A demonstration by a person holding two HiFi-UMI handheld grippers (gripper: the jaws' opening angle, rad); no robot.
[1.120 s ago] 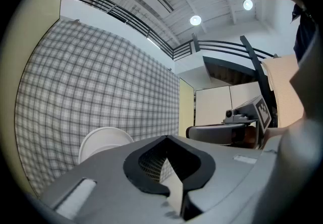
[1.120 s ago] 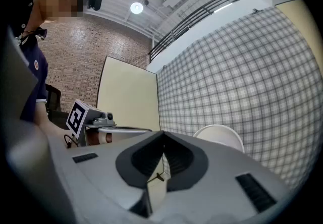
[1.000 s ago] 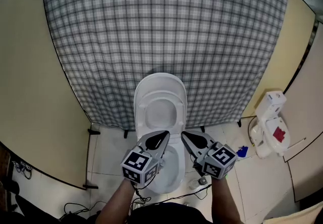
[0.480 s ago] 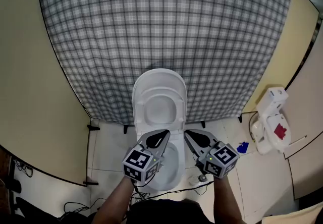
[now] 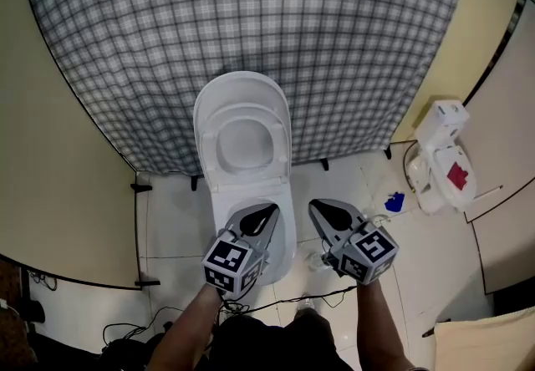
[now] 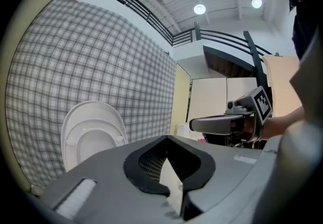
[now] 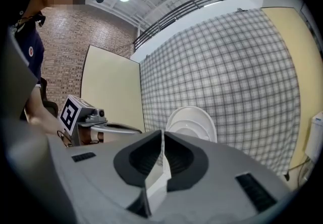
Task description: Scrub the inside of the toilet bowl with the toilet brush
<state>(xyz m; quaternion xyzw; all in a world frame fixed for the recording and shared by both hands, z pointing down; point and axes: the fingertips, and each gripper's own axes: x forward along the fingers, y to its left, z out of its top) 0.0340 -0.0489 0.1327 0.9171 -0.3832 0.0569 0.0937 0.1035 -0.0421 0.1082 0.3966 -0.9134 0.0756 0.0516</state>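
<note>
The white toilet [image 5: 242,131] stands against a checked cloth, lid and seat raised, also seen in the left gripper view [image 6: 93,134] and the right gripper view [image 7: 192,123]. Its bowl [image 5: 224,219] opens below. My left gripper [image 5: 272,209] [image 6: 166,137] hovers over the bowl, shut and empty. My right gripper [image 5: 313,204] [image 7: 162,132] hangs just right of the bowl; its jaws have just opened a crack, with nothing between them. Each gripper shows in the other's view: the right one [image 6: 193,125], the left one [image 7: 136,129]. I cannot make out a toilet brush for certain.
A small blue object [image 5: 394,202] lies on the tiled floor beside a white unit with a red patch [image 5: 443,165] at the right. Cables [image 5: 292,298] trail across the floor near my feet. Beige partition panels [image 5: 58,152] flank the checked cloth [image 5: 251,10].
Both grippers have sunk and drawn back toward me, from over the seat hinge to the bowl's front half. The head view has shifted, so the toilet sits higher and further left.
</note>
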